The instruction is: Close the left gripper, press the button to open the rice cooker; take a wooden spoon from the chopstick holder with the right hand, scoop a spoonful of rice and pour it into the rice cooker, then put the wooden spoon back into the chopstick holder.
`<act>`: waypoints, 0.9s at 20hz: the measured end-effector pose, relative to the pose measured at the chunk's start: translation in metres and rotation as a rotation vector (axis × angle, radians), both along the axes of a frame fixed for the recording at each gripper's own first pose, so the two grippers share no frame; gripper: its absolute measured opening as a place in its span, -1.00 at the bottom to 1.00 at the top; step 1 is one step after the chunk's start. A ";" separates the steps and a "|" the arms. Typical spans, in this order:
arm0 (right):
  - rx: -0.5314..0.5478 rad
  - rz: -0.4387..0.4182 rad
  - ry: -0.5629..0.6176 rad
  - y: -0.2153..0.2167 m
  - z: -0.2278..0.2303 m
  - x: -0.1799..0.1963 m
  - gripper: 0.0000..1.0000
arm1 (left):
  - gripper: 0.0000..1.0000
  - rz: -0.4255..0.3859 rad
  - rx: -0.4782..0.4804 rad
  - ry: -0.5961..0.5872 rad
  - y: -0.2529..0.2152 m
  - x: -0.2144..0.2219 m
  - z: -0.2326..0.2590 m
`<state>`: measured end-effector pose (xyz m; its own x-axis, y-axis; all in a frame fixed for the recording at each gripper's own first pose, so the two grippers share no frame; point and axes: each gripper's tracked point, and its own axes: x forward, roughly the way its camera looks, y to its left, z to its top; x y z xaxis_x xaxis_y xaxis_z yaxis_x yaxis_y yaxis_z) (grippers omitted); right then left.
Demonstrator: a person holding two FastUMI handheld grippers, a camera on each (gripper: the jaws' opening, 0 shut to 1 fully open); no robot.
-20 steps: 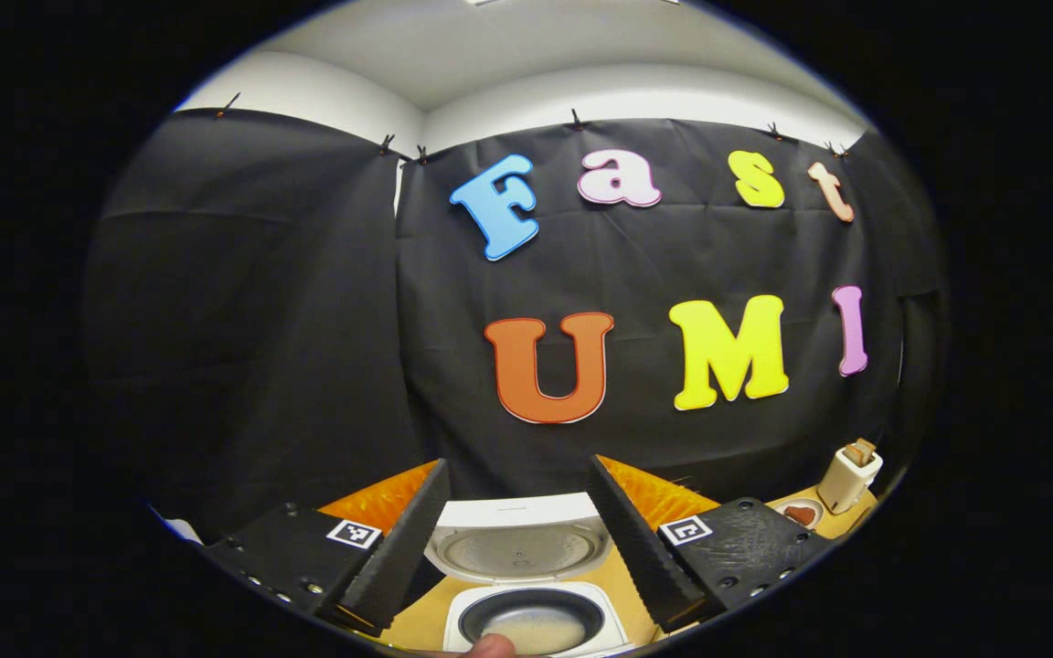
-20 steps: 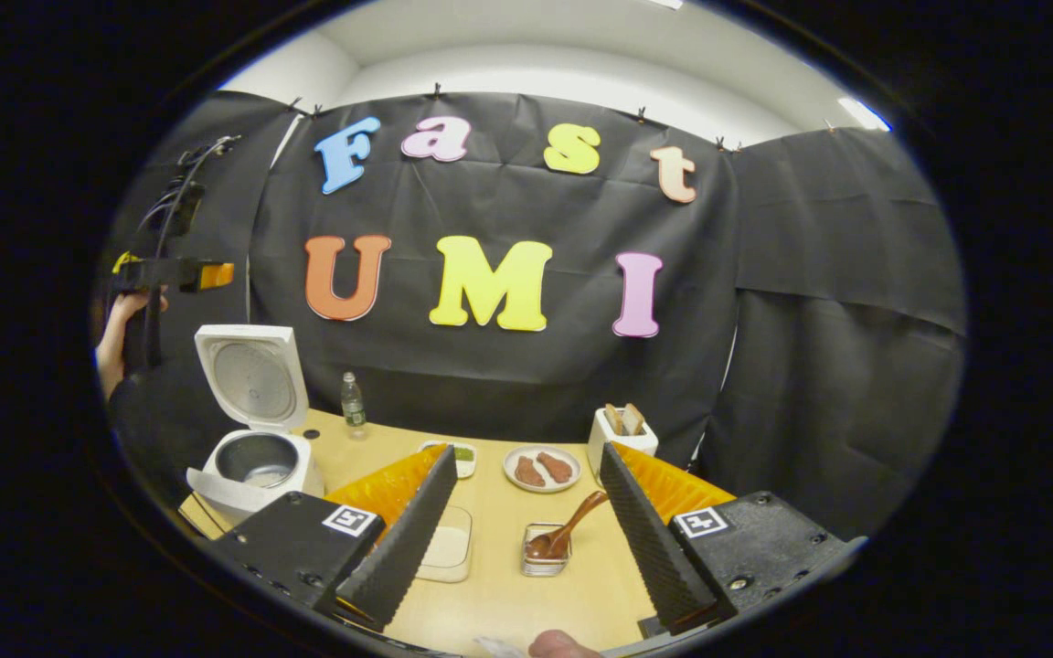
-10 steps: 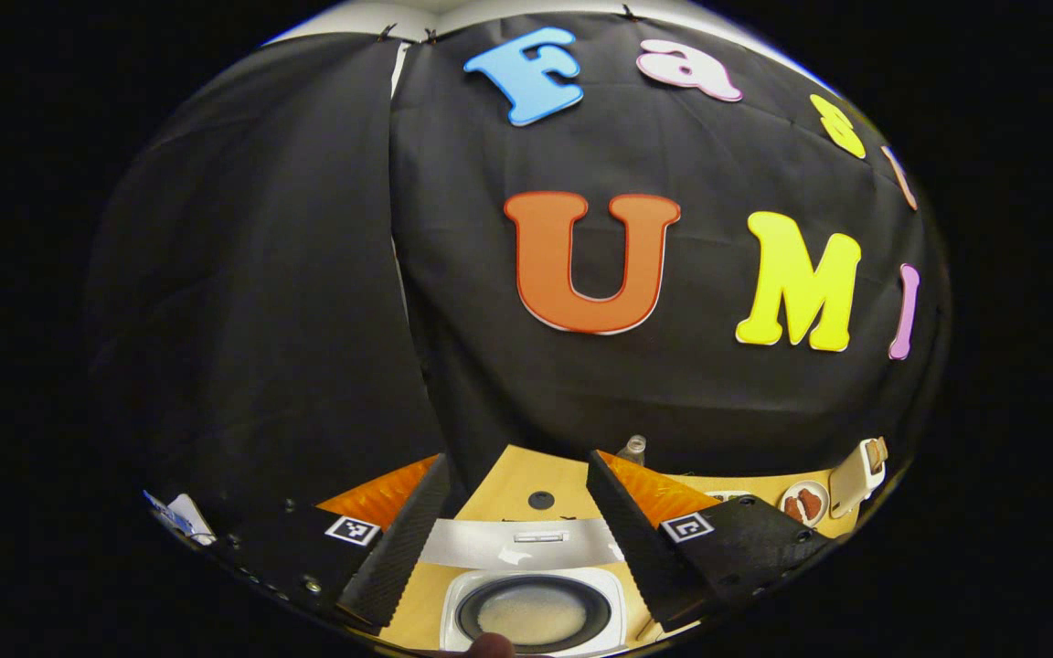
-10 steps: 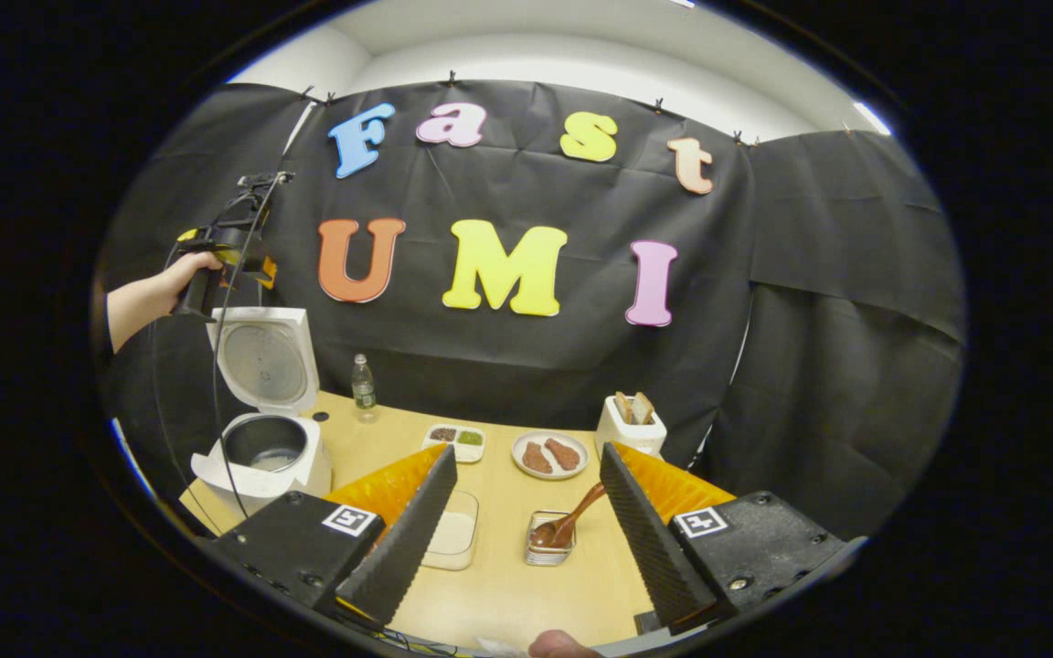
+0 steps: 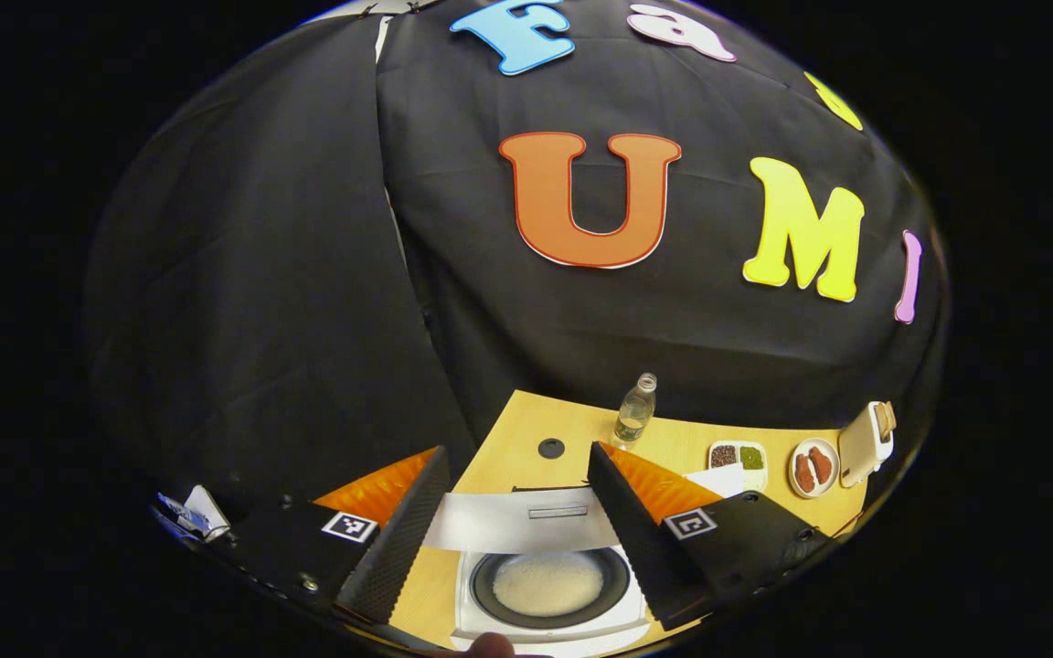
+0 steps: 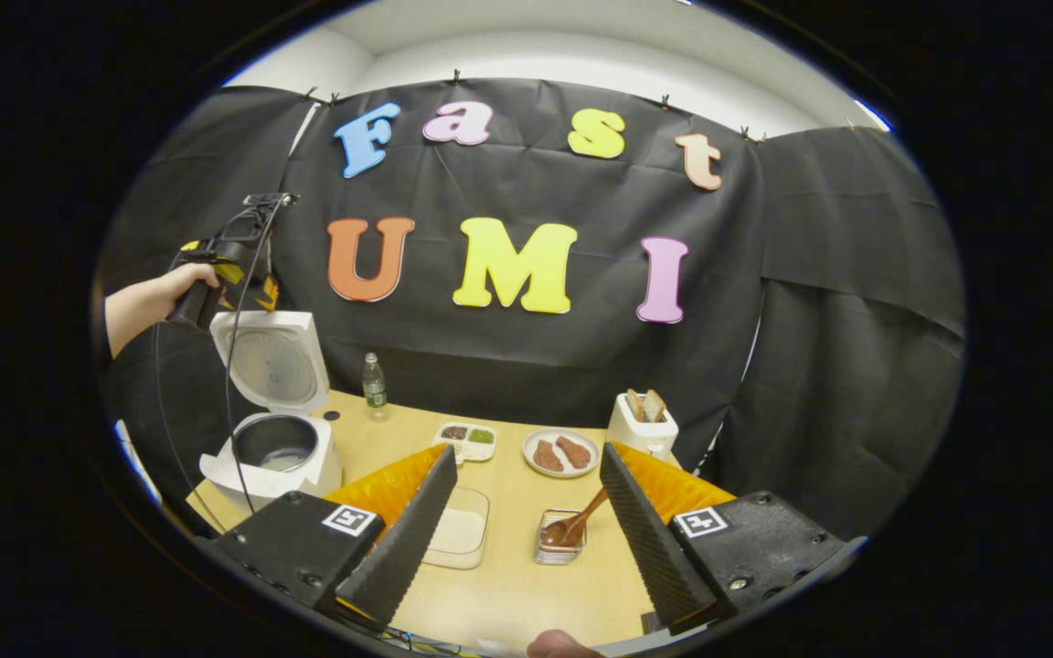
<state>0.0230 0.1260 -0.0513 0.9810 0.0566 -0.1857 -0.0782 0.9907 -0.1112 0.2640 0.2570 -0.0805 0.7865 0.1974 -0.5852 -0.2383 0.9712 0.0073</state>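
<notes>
In the left gripper view, the left gripper point(image 5: 515, 512) has its two fingers spread wide with nothing between them. It hangs above the rice cooker point(image 5: 549, 589), which shows in the gap between the fingers. The lid point(image 5: 519, 519) stands open just beyond the pot, and pale rice point(image 5: 547, 583) lies at the bottom of the dark inner pot. Farther out past the fingertips, on the wooden table point(image 5: 513, 439), there is a small dark round thing point(image 5: 550, 448) and a water bottle point(image 5: 634, 410). Off to the right of the right finger are a small dish with two compartments point(image 5: 739, 456), a plate point(image 5: 813, 467) with two brown pieces, and a white holder point(image 5: 865, 433).

In the right gripper view, the right gripper point(image 6: 528, 512) is also wide open and holds nothing. Between its fingers, on the table, the wooden spoon point(image 6: 577, 521) leans in a small clear holder point(image 6: 560, 537). Just beside the left finger is a clear container of rice point(image 6: 460, 534). Far to the left, a hand point(image 6: 161, 292) holds the other gripper above the open cooker.
</notes>
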 end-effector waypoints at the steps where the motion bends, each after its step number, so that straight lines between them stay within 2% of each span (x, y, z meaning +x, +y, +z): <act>1: 0.002 0.002 -0.001 0.000 0.001 0.000 1.00 | 0.96 -0.007 0.001 0.000 -0.002 -0.006 -0.002; 5: 0.016 0.023 0.011 0.002 -0.003 0.001 1.00 | 0.96 -0.039 -0.045 0.053 -0.021 -0.048 -0.023; 8: 0.017 0.043 0.028 0.006 -0.007 0.002 1.00 | 0.96 -0.062 -0.087 0.157 -0.035 -0.084 -0.067; 14: 0.014 0.062 0.067 0.006 -0.020 0.002 1.00 | 0.96 -0.081 -0.097 0.295 -0.057 -0.144 -0.139; 18: 0.009 0.068 0.081 0.005 -0.026 0.002 1.00 | 0.96 -0.083 -0.116 0.354 -0.061 -0.156 -0.167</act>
<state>0.0253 0.1309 -0.0771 0.9566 0.1245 -0.2635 -0.1535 0.9838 -0.0925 0.1076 0.1962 -0.2477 0.5419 0.0580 -0.8385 -0.1613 0.9862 -0.0361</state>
